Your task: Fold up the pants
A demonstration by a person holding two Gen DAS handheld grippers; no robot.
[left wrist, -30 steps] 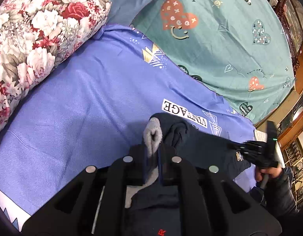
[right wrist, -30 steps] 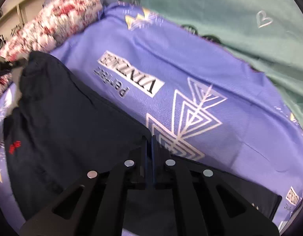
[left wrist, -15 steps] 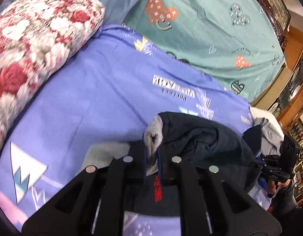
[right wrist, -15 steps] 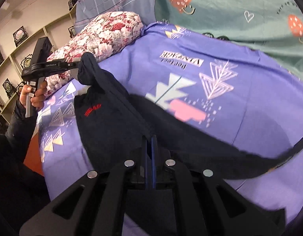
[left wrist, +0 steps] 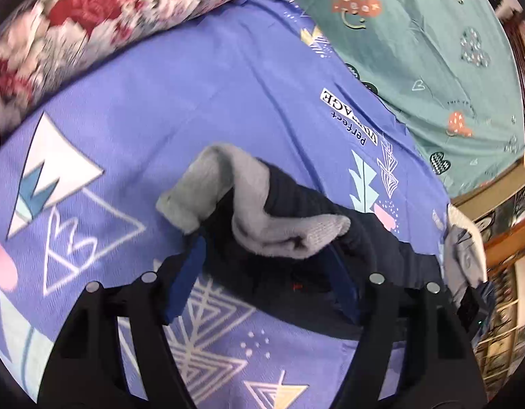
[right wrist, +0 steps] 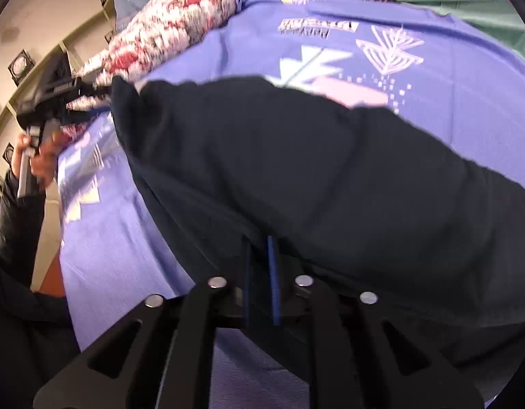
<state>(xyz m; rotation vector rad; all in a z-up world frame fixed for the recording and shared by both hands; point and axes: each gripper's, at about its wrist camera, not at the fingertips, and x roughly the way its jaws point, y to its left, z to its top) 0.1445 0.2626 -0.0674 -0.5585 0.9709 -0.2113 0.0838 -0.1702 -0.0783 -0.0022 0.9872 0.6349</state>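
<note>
Dark navy pants [right wrist: 313, 177] with grey lining lie on the purple patterned bed sheet [left wrist: 167, 95]. In the left wrist view their end [left wrist: 296, 225] with grey lining [left wrist: 228, 191] turned out lies between the wide-open fingers of my left gripper [left wrist: 265, 255], which hold nothing. In the right wrist view my right gripper [right wrist: 260, 248] has its blue pads slightly apart at the near edge of the pants, with fabric draped over the tips. The left gripper [right wrist: 47, 102] shows at the far left corner of the pants.
A floral pillow [left wrist: 85, 17] lies at the left of the bed and a teal heart-print cloth [left wrist: 432, 34] covers the far side. Wooden furniture [left wrist: 507, 231] stands at the right, and wall shelves [right wrist: 20, 68] behind the left hand.
My left gripper has opened and let go of the pants end, which has dropped onto the sheet. My right gripper's pads have parted slightly, and the pants have come down onto the bed.
</note>
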